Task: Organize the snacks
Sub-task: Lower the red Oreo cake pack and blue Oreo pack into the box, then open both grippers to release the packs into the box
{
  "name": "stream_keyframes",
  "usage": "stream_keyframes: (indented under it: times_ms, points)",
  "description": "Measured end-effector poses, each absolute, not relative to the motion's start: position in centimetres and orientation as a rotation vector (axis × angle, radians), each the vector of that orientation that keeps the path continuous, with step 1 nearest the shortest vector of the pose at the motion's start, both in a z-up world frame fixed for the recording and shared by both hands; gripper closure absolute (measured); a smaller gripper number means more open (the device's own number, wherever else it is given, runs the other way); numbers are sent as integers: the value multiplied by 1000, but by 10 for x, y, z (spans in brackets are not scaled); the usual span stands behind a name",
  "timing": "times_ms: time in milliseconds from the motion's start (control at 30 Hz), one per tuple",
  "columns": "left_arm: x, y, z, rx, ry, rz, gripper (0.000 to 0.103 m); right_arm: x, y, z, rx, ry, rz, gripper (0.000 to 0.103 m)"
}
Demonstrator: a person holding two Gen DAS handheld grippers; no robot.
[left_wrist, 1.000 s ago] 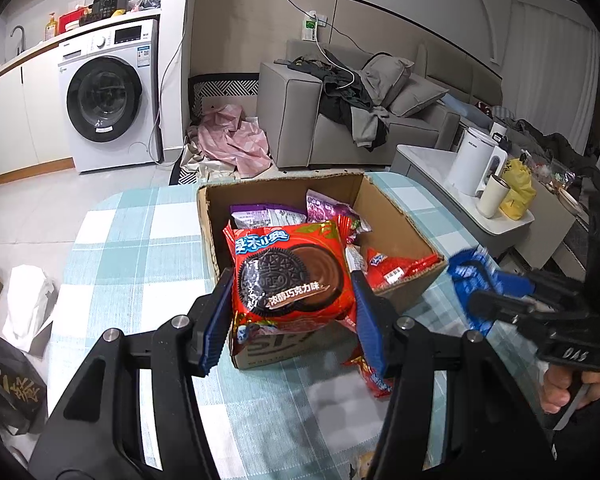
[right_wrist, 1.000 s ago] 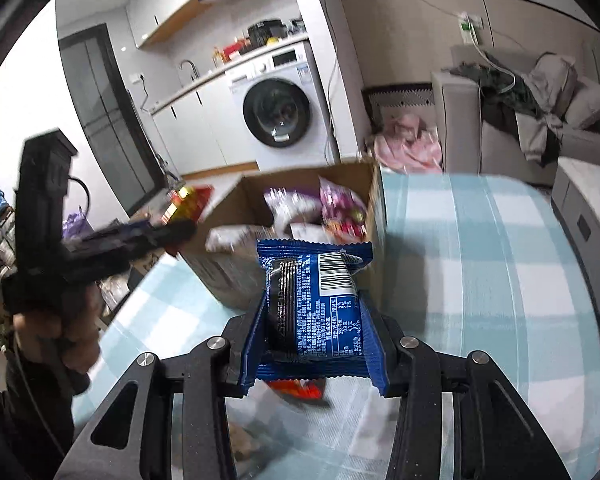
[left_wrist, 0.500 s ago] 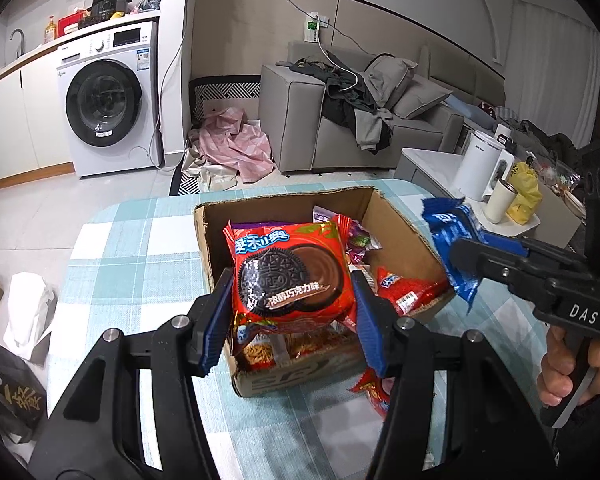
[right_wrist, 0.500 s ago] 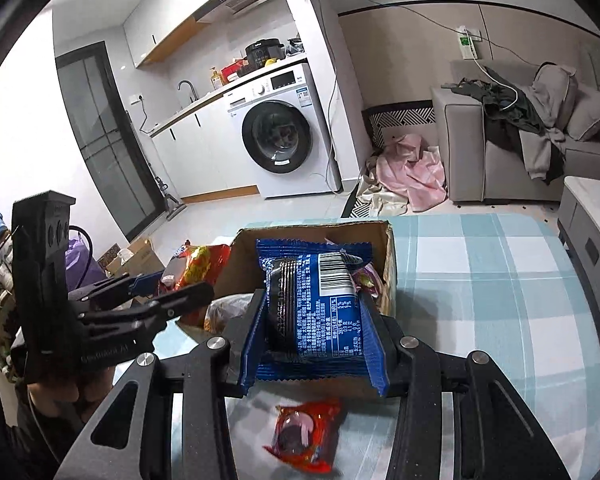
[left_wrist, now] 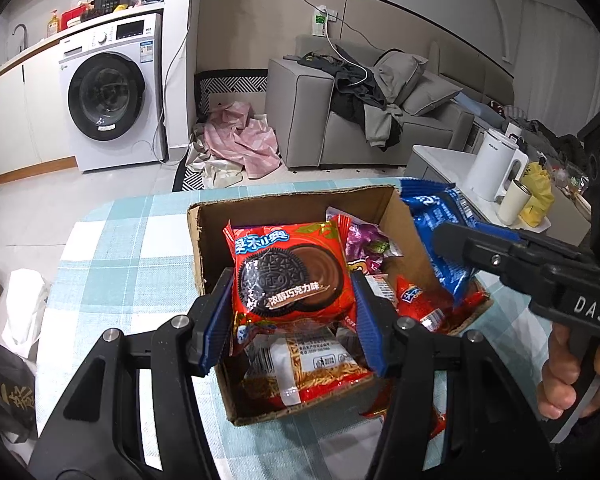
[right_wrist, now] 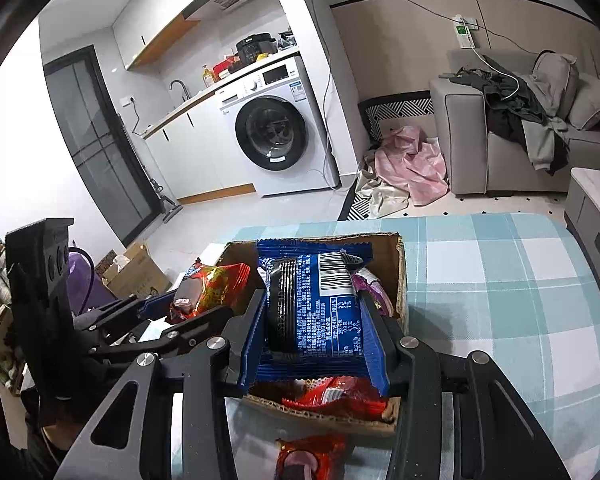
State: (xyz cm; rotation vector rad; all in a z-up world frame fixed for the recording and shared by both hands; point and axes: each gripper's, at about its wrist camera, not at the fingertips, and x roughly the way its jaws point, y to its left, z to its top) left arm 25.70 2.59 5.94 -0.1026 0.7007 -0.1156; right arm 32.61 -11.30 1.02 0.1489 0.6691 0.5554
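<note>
**Kai:** Living room plus laundry corner. Washing machine (left_wrist: 106, 98) back left, grey sofa (left_wrist: 340, 120) with clothes piled on it, pink cloth (left_wrist: 240, 140) on the floor between them. Work surface is a table with a teal-and-white checked cloth (left_wrist: 112, 264).

**Ren:** Where's the box?

**Kai:** Cardboard box (left_wrist: 198, 248) sits open on the cloth, already holding packets: a purple one (left_wrist: 366, 240) toward the far side, a red one (left_wrist: 424, 300) on the right, a noodle-type pack (left_wrist: 308, 368) near the front wall.

**Ren:** Left side?

**Kai:** Left gripper (left_wrist: 290, 312) has its jaws closed onto a red Oreo packet (left_wrist: 290, 272), blue pads pressing both edges. Packet hangs over the box interior, face toward the camera.

**Ren:** Right?

**Kai:** Right gripper (right_wrist: 312, 344) is clamped on a blue cookie packet (right_wrist: 316, 304), barcode side up, also over the box opening. From the left wrist view that blue packet shows at the box's right wall, with the person's hand (left_wrist: 568, 376) on the handle.

**Ren:** Anything outside the box?

**Kai:** One red packet (right_wrist: 308, 456) lies on the cloth just in front of the box's near wall. White kettle (left_wrist: 494, 170) and a cup (left_wrist: 514, 202) stand on a side table to the right, well apart from the box.
</note>
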Motion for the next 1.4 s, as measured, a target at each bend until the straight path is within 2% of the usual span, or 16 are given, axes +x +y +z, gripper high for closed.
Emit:
stream_keyframes:
  times_ms: [967, 1067, 1133, 1233, 1300, 1367, 1400]
  points:
    - [303, 1, 28, -58, 734, -95, 50, 349, -102, -12, 161, 703, 504, 59]
    - [302, 0, 31, -78, 732, -101, 44, 343, -105, -8, 160, 676, 496, 51]
    - [297, 4, 36, -89, 719, -97, 29, 340, -109, -4, 159, 662, 498, 49]
    - [285, 9, 45, -112, 696, -96, 20, 331, -119, 2, 158, 636, 485, 31]
    - [275, 12, 50, -117, 698, -95, 17, 324, -126, 7, 155, 618, 493, 12]
    - [266, 13, 55, -111, 698, -92, 13, 316, -134, 11, 156, 610, 480, 5]
    - [259, 13, 57, -108, 696, -86, 6, 313, -138, 12, 161, 615, 482, 4]
